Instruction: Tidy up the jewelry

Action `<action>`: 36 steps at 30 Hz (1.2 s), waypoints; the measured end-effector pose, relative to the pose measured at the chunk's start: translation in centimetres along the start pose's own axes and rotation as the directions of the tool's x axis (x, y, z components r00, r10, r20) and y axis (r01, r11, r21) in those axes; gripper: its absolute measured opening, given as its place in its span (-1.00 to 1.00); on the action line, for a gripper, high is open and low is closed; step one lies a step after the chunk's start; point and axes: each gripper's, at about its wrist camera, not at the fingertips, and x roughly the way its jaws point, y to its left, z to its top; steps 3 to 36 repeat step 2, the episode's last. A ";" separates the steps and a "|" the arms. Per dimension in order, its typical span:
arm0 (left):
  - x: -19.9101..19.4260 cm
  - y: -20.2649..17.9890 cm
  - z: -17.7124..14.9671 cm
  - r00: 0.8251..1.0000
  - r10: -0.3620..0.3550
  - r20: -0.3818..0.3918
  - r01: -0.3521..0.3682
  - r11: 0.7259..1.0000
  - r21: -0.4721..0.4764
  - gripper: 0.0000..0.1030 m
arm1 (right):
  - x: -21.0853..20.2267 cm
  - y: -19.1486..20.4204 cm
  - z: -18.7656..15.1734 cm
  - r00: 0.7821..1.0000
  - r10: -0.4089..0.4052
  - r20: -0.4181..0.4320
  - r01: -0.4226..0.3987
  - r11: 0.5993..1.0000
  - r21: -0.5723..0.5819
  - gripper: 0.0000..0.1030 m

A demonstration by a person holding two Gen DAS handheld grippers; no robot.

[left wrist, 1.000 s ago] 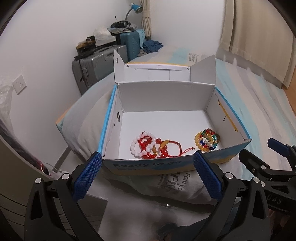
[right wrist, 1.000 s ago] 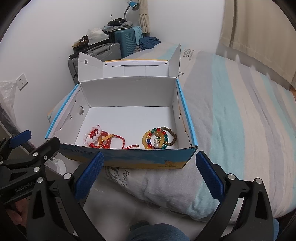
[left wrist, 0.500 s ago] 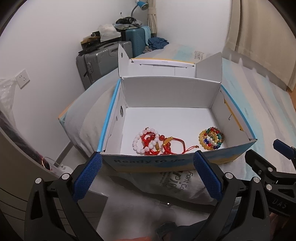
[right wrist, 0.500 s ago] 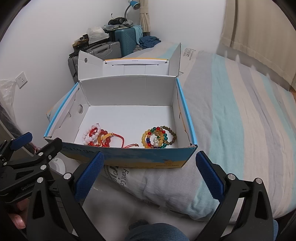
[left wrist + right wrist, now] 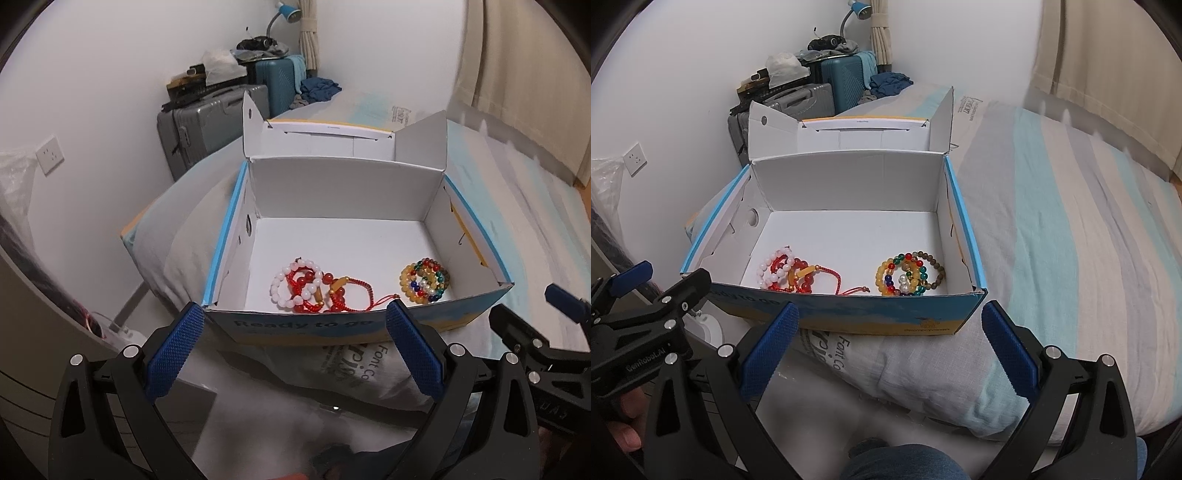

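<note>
An open cardboard box (image 5: 413, 199) (image 5: 849, 181) with a blue rim rests on a pillow on the bed. Inside, near its front wall, lie two heaps of bead bracelets: a red and white heap (image 5: 314, 286) (image 5: 790, 271) on the left and a yellow and many-coloured heap (image 5: 424, 282) (image 5: 908, 273) on the right. My left gripper (image 5: 293, 343) is open, in front of the box's front wall, holding nothing. My right gripper (image 5: 886, 343) is open too, just before the box's front right part, also with nothing between its fingers.
The pillow (image 5: 923, 362) under the box carries printed text. A striped bedspread (image 5: 1071, 229) spreads to the right. Grey (image 5: 199, 125) and teal (image 5: 277, 85) suitcases stand by the wall behind. A curtain (image 5: 1108, 74) hangs at right. A hand (image 5: 624, 424) holds the left gripper.
Both grippers have eased slightly closer to the box, so it sits a little larger and higher in the left wrist view. The bracelets have not moved. Both grippers stayed open.
</note>
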 end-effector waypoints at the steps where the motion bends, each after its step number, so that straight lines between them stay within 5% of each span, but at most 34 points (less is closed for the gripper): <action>1: 0.0 0.0 0.0 1.000 -0.004 -0.002 0.004 1.000 0.006 0.88 | 0.0 0.0 -0.1 1.000 0.001 -0.001 -0.001 1.000 0.001 0.85; 36: 0.0 0.0 0.0 1.000 -0.010 -0.004 0.010 1.000 0.006 0.88 | 0.0 0.1 -0.1 1.000 0.000 -0.001 0.000 1.000 -0.001 0.85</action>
